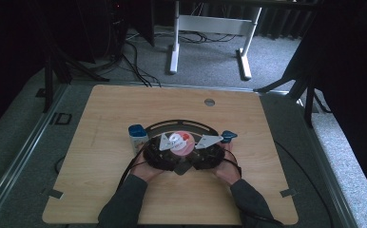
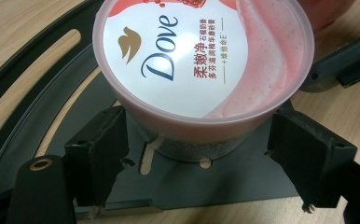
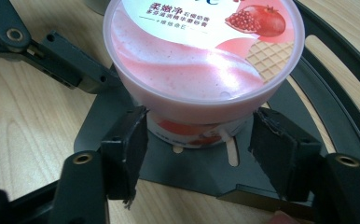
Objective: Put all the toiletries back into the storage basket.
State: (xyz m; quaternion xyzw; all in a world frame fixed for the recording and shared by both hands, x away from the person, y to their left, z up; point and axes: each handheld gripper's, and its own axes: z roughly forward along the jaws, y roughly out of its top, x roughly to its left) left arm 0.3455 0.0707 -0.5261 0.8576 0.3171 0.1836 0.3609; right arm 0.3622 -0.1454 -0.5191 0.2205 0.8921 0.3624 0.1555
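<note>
Left tongs [image 2: 201, 158]: wide, pads either side of the tub's base, not pressing. Right tongs [image 3: 199, 154]: wide likewise, flanking the same base, apart from it. Item: pink Dove tub [image 2: 201, 60], lidded, upright on a black slotted plate [image 2: 187, 179] at mid-desk [image 1: 101, 190]. Handling, judged: light, stiff plastic, glossy and likely slippery; grip the narrower body beneath the lid rim. Adjacent: blue-capped bottle [image 1: 137, 135].

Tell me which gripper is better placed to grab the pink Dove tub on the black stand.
Probably the right gripper. Its jaws sit closer around the Dove tub, though not visibly pressing it. The left gripper also straddles the tub, with wider gaps on both sides.
</note>
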